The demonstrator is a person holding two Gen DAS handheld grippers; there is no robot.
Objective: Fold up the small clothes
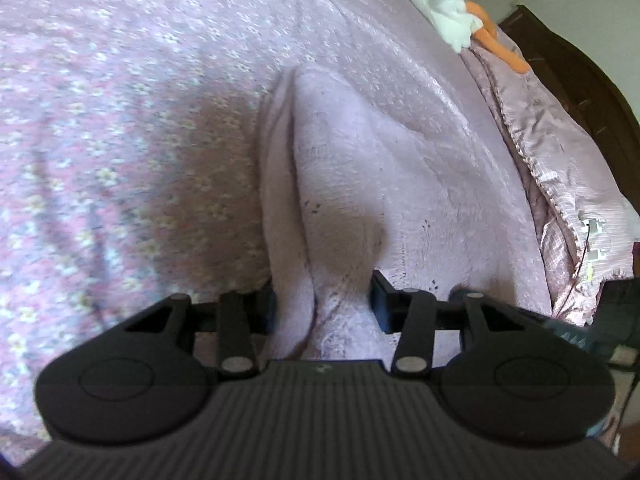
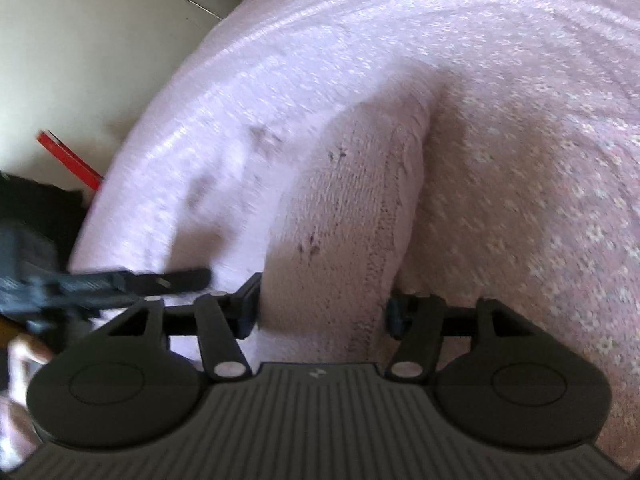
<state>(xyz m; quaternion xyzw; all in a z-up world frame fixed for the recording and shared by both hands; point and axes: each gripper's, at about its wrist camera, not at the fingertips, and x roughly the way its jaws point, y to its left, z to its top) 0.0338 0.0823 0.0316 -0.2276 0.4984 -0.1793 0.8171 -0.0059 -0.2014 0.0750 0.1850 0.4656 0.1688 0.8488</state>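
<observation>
Left wrist view
Left gripper [image 1: 322, 304]: we see its two black fingers closed against a bunched fold of the knit [image 1: 340, 200]; the cloth fills the gap between them.
Knit: a pale pink knitted garment with tiny dark flecks. It rises from our fingers in a tented ridge and slopes away to lie on the bedspread [image 1: 120, 100].
Bedspread: pink with small pale flowers. A shadow falls on it just left of the ridge.
Quilt [image 1: 560, 168]: a shiny pink quilt with a stitched edge, bunched along the right side of the bed.
Toy [image 1: 440, 4]: a white soft toy with orange limbs, lying at the far right of the bed, well apart from the knit.
Headboard [image 1: 580, 80]: dark wood, behind the quilt.

Right wrist view
Right gripper [image 2: 322, 308]: our fingers pinch another fold of the knit [image 2: 352, 200], which stands up between them.
Knit: one ribbed band runs along the lifted fold. The rest spreads leftward over the bed edge, blurred.
Bedspread [image 2: 560, 200]: to the right, partly in shadow.
Left gripper [image 2: 120, 280]: a blurred black shape low on the left, beside the knit.
Red object [image 2: 68, 158]: a thin stick on the pale floor beyond the bed; we cannot tell what it is.
</observation>
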